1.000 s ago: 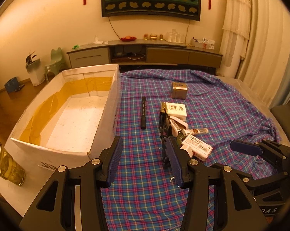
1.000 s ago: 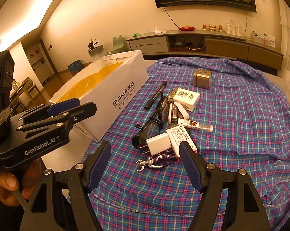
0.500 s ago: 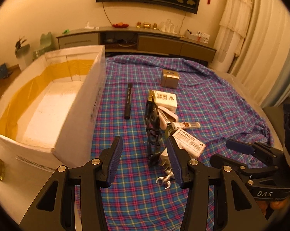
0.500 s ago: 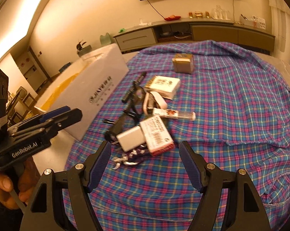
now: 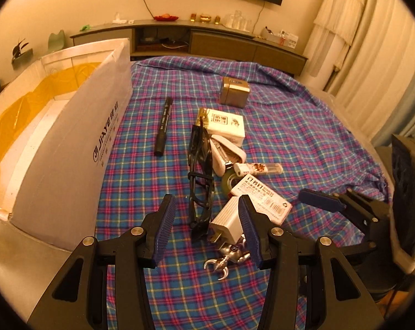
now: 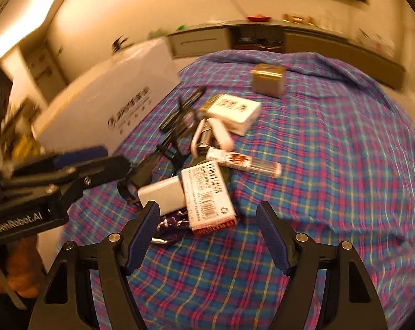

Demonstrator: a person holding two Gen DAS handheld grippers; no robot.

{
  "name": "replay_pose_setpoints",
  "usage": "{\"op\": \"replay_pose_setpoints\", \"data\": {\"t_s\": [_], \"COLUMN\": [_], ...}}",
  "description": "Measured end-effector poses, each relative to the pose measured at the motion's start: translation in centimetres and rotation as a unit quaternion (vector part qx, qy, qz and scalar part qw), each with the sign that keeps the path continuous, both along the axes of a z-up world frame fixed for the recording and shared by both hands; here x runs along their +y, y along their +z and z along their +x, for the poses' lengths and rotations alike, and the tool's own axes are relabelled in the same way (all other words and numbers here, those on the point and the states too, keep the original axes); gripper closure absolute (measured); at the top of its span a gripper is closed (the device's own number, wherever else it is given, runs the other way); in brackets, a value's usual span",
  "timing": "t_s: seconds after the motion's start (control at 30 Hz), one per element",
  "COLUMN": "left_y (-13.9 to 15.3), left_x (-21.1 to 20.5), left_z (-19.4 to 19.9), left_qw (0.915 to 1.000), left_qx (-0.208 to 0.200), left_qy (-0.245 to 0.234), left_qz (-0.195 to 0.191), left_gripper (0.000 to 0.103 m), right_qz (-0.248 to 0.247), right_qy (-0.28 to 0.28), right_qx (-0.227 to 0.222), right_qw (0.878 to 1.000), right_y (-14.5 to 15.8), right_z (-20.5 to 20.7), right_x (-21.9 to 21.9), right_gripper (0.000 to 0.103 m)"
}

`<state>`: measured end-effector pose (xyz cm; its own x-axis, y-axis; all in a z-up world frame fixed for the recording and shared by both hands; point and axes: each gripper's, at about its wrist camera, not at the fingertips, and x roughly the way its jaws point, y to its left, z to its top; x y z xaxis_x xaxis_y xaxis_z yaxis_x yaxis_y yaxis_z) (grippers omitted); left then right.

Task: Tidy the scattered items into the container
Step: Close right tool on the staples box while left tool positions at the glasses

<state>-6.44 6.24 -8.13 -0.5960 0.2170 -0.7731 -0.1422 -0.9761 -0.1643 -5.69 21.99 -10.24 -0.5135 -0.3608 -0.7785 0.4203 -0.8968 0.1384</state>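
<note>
On the plaid cloth (image 5: 303,126) beside my one white box (image 5: 67,148) lie one marker (image 5: 163,126), one glasses pair (image 5: 199,176), one charger (image 5: 228,221) — my left gripper (image 5: 206,229) and right gripper (image 6: 207,236) both gape, empty.

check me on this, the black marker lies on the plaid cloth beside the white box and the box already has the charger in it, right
Not quite. The marker does lie on the plaid cloth beside the white box, but the charger is still out on the cloth in the pile, as the left wrist view shows.
</note>
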Motion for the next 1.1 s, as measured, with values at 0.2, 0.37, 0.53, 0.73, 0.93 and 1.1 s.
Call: {"op": "replay_pose_setpoints", "data": {"t_s": [0.2, 0.37, 0.53, 0.73, 0.93, 1.1], "left_y": [-1.1, -2.2, -3.4, -4.2, -4.9, -4.9], "left_x": [-0.2, 0.5, 1.7, 2.2, 1.9, 2.2], "left_z": [-0.7, -0.9, -1.3, -1.8, -2.0, -1.6], "left_qw": [0.9998, 0.9992, 0.9989, 0.9987, 0.9989, 0.9989], "left_qx": [-0.018, -0.033, -0.035, -0.038, -0.039, -0.035], "left_qy": [-0.008, -0.022, -0.026, -0.024, -0.012, -0.019], "left_qz": [0.004, 0.009, -0.018, -0.026, -0.021, -0.024], "left_gripper": [0.053, 0.053, 0.053, 0.053, 0.055, 0.055], "right_qz": [0.047, 0.020, -0.002, 0.028, 0.042, 0.043], "right_qy": [0.049, 0.061, 0.053, 0.041, 0.035, 0.054], "right_qx": [-0.022, -0.044, -0.045, -0.034, -0.021, -0.039], "right_qw": [0.997, 0.997, 0.998, 0.998, 0.998, 0.997], "right_y": [-1.8, -1.7, -0.9, -0.8, -1.2, -2.0], "right_z": [-0.5, -1.1, -1.2, -1.4, -2.2, -2.4], "right_x": [-1.0, -0.3, 0.3, 0.4, 0.2, -0.5], "right_gripper": [0.062, 0.063, 0.063, 0.057, 0.043, 0.081]}}
